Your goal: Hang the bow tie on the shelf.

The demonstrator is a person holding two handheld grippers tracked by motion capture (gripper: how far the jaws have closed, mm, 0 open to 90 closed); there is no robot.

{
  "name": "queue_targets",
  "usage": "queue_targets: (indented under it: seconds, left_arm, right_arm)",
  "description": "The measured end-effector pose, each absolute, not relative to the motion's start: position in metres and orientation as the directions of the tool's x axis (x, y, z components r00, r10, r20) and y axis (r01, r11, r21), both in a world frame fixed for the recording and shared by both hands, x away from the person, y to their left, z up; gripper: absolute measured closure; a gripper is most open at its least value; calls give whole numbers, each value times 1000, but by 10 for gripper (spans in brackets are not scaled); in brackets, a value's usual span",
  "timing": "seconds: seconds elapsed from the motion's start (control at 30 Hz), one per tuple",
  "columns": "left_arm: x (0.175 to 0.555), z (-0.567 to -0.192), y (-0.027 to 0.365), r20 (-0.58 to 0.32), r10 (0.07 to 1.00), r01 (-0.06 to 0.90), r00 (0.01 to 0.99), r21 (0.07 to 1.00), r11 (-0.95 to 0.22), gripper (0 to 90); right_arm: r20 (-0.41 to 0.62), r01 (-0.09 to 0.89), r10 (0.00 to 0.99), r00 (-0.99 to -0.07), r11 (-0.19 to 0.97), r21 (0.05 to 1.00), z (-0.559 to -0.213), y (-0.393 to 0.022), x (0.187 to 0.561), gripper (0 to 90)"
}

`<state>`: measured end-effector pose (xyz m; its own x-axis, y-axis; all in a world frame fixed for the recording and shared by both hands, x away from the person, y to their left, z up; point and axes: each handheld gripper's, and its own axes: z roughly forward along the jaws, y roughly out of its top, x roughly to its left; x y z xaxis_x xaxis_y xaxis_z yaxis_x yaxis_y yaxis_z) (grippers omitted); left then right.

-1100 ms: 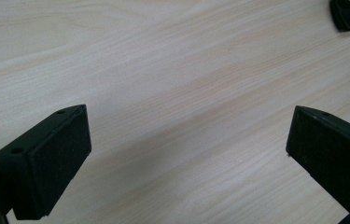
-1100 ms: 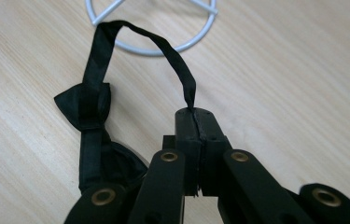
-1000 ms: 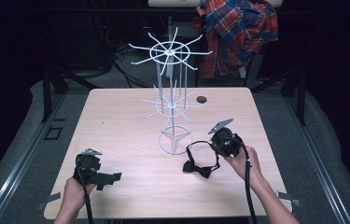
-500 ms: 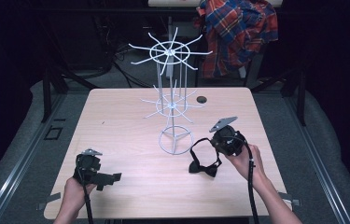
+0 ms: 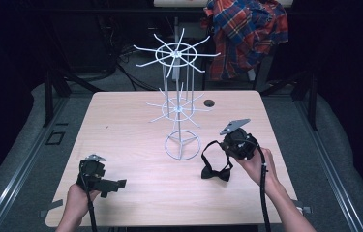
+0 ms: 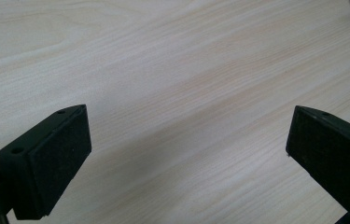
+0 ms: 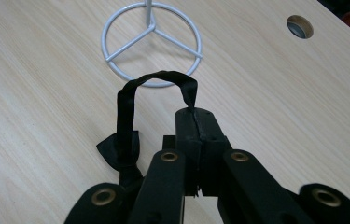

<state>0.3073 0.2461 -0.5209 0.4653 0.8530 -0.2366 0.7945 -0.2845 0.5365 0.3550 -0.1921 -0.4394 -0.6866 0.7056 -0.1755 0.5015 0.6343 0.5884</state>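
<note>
Bow tie point(image 5: 216, 170): strap is pinched between closed jaws of right gripper point(image 7: 196, 122); bow hangs below. Left gripper point(image 6: 186, 140) jaws are held wide over bare surface point(image 6: 172, 70).

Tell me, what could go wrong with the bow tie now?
The right gripper pinches only the thin strap of the bow tie, so the strap could slip out of its shut jaws. The bow hangs low by the table and may drag. The rack stands close, with many thin arms and a light ring base; the dangling tie might snag one or tip it.
</note>
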Motion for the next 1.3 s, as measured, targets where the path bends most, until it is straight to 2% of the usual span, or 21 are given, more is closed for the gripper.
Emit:
queue_targets:
  seconds: [1.3]
  left_arm:
    - [307,-521,244,-238,847,794,475,531,-296,1]
  right_arm:
    - [-193,467,711,-677,616,634,-419,-188,355,899]
